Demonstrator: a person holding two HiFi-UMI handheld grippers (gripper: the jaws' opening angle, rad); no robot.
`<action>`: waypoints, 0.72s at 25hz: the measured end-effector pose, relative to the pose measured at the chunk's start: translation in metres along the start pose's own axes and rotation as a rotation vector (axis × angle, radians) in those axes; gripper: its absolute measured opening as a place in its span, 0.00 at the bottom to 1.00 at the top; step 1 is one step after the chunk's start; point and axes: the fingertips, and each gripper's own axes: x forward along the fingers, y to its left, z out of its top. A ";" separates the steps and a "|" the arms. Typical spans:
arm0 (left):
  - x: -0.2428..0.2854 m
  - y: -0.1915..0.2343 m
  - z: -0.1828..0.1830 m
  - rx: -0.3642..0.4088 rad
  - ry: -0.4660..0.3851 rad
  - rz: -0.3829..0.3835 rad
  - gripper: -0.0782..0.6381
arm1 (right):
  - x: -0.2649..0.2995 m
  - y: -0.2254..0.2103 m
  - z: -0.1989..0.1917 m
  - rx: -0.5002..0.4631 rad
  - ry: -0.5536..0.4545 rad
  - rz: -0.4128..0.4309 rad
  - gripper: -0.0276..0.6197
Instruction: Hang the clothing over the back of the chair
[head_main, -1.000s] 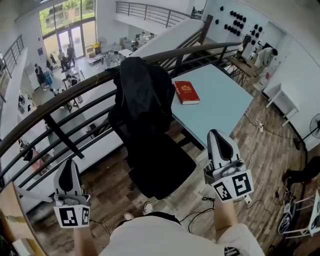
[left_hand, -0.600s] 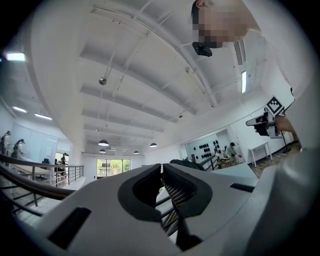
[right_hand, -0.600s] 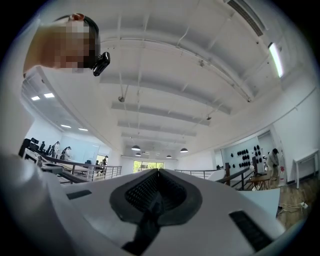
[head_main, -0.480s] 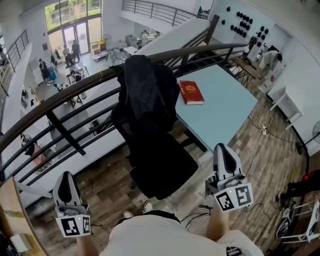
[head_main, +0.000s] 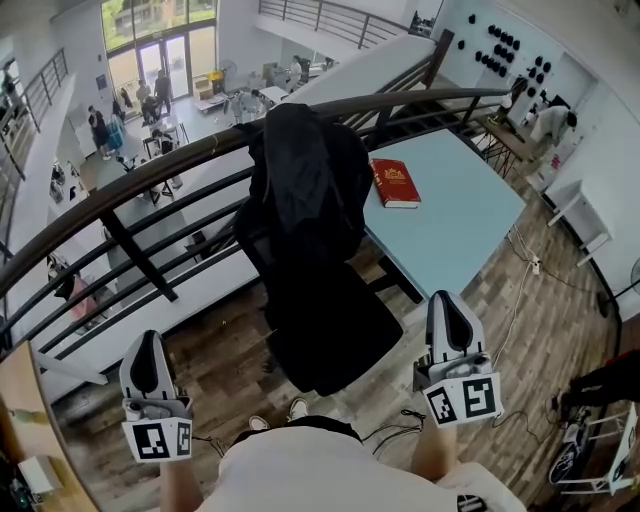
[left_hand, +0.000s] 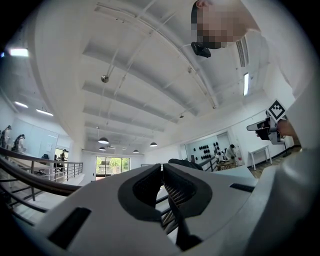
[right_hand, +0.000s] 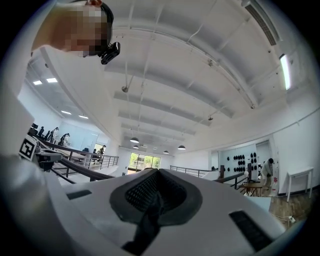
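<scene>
Your head view alone lays out the whole scene. The black clothing (head_main: 305, 185) is draped over the back of the black chair (head_main: 335, 335) and hangs down over the backrest. The chair stands between the dark railing (head_main: 120, 205) and the pale blue counter (head_main: 455, 225). A red book (head_main: 396, 183) lies on the counter, near the clothing. Your left tongs (head_main: 144, 342) and right tongs (head_main: 448, 298) are held low on either side of the chair's seat, well apart from the clothing, and both point away from you.

Your two gripper views show none of the seat or the book; they look out and up at the white ceiling (left_hand: 150, 75). What they give you is the jaws. In the left gripper view your left tongs are closed tip to tip with nothing between them, and the top of the clothing shows as a dark shape just beyond the tips. In the right gripper view your right tongs are pressed together and just as empty. Each of these views also catches the other tongs out at its edge.

Compared with a second ago, the clothing lies over the chair back just as it did and the book has not shifted. Your right tongs sit a little lower in the head view.
</scene>
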 end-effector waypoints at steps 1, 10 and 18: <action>0.000 0.001 0.000 -0.002 -0.001 -0.001 0.16 | 0.001 0.002 -0.001 -0.003 0.004 0.001 0.07; -0.008 0.010 -0.001 -0.010 0.003 0.001 0.16 | 0.009 0.034 -0.015 0.003 0.043 0.063 0.07; -0.022 0.022 -0.004 -0.027 0.003 -0.011 0.16 | 0.020 0.070 -0.015 -0.016 0.058 0.105 0.07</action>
